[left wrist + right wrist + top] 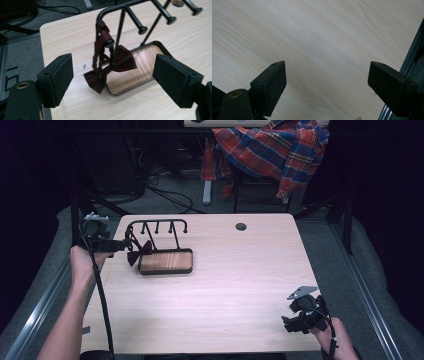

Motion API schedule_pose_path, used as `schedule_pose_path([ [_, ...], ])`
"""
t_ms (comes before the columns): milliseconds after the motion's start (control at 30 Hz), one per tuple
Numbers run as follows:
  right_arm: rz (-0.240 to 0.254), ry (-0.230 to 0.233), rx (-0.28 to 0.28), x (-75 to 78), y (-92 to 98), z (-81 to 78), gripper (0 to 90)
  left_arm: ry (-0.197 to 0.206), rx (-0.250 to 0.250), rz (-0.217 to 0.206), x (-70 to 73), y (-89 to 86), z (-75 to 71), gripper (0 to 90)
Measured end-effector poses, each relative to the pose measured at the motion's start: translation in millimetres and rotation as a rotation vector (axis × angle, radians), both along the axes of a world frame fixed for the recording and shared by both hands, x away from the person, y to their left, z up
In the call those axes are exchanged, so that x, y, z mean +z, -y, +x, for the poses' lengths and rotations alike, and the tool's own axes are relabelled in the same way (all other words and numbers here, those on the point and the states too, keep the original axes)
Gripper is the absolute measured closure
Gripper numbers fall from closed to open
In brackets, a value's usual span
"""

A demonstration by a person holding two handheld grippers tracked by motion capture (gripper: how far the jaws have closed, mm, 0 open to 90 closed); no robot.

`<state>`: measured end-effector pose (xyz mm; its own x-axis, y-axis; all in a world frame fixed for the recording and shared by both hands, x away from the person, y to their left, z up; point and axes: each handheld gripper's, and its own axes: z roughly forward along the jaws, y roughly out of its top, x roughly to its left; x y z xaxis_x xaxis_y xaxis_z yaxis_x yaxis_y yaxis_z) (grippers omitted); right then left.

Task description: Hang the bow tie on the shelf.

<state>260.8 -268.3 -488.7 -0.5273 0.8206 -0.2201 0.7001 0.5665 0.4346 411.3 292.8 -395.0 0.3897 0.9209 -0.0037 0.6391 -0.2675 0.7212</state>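
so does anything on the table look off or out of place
Nothing stands out. The dark red bow tie hangs by its strap from the end peg of the black rack, drooping over the edge of its wooden base.

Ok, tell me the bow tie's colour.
Dark maroon red; the bow tie shows best in the left gripper view.

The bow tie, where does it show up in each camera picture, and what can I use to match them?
High view: the bow tie hangs left of centre, on the rack's leftmost peg.
Left gripper view: it hangs at centre, between the open jaws.
Right gripper view: not in it; bare table.
Shared landmark: the black rack with its wooden base, in the high and left gripper views.
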Motion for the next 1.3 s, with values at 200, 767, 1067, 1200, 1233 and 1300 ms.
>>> schedule_pose_path([
  [200, 0.01, 0.01, -0.001, -0.5, 0.1, -1.0, 15.0, -0.004, -0.006, 0.011, -1.5, 1.5, -17.0, 15.0],
  [767, 0.007, 0.003, 0.022, 0.0, -0.4, -1.9, 14.9, -0.101, -0.018, 0.082, -41.4, 8.8, -70.8, 12.2],
  [1067, 0.004, 0.006, 0.011, -1.0, -1.3, -1.7, 15.0, -0.154, -0.022, 0.099, -65.0, 15.9, -91.4, 9.7],
  [1200, 0.001, 0.003, 0.018, -0.7, -1.1, -1.7, 15.0, -0.139, -0.016, 0.112, -73.6, 20.1, -99.5, 9.4],
  [1233, 0.001, 0.005, 0.022, -0.7, -1.0, -1.9, 15.0, -0.142, -0.019, 0.114, -77.0, 21.4, -100.9, 9.4],
  [1300, -0.001, 0.011, 0.028, -0.1, -0.7, -2.8, 15.0, -0.163, -0.028, 0.12, -84.3, 23.3, -102.5, 8.1],
])
